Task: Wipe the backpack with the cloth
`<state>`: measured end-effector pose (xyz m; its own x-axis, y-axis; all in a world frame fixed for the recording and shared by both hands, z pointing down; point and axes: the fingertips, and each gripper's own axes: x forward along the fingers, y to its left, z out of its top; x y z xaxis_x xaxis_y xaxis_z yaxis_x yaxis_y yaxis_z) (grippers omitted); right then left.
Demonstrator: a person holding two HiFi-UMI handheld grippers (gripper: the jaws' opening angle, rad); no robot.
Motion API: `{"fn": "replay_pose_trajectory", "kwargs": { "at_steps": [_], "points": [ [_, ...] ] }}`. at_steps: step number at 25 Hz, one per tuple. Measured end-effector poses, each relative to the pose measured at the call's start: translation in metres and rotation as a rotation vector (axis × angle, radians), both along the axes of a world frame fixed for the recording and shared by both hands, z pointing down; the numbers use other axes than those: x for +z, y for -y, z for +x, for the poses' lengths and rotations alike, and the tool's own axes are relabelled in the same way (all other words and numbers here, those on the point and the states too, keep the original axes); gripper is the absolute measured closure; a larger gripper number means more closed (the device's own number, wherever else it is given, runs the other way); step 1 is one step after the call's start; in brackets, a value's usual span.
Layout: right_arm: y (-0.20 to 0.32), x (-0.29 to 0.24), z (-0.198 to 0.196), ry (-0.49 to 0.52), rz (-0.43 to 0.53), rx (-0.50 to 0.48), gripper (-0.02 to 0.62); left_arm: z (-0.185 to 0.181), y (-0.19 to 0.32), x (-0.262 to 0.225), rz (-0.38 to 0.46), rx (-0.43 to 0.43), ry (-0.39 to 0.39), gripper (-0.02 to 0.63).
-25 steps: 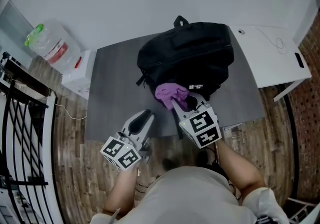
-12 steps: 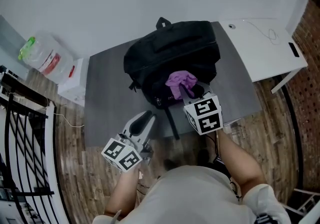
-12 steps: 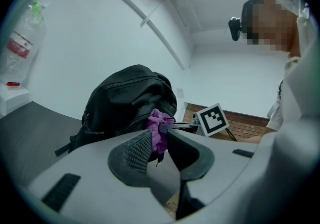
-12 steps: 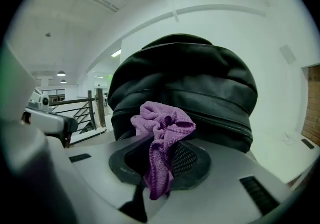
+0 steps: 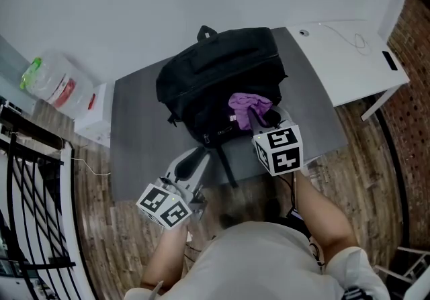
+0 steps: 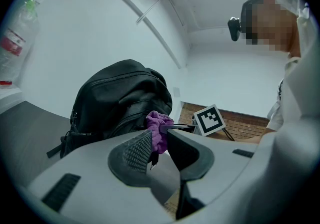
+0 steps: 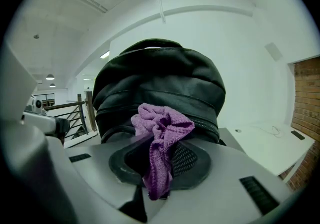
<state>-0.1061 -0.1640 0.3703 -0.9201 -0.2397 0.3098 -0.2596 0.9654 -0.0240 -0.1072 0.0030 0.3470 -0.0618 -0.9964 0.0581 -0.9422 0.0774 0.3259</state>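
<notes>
A black backpack lies on the grey table; it also fills the middle of the right gripper view and shows in the left gripper view. My right gripper is shut on a purple cloth, which is bunched up and pressed against the backpack's near right side. The cloth also shows past the left jaws. My left gripper hovers over the table's near edge, just short of the backpack, jaws a little apart with nothing between them.
A white desk adjoins the table on the right. A water jug on a white box stands at the left, beside a black railing. A backpack strap trails to the table's near edge. Wood floor lies below.
The right gripper has carried the cloth to the right and farther up across the backpack's near side. The left gripper has stayed in place.
</notes>
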Motion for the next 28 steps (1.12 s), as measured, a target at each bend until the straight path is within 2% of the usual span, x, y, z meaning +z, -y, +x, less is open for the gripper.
{"fn": "replay_pose_trajectory", "kwargs": {
  "at_steps": [16,24,28],
  "points": [
    [0.036,0.003,0.048,0.0,-0.005,0.075,0.512,0.011,0.018,-0.004,0.004,0.039,0.007,0.531],
    [0.062,0.016,0.069,-0.027,-0.01,0.146,0.512,0.014,0.02,0.0,-0.001,0.047,0.003,0.531],
    [0.082,0.023,0.085,-0.057,-0.004,0.212,0.512,0.016,0.021,0.002,-0.003,0.062,0.012,0.531]
  ]
}}
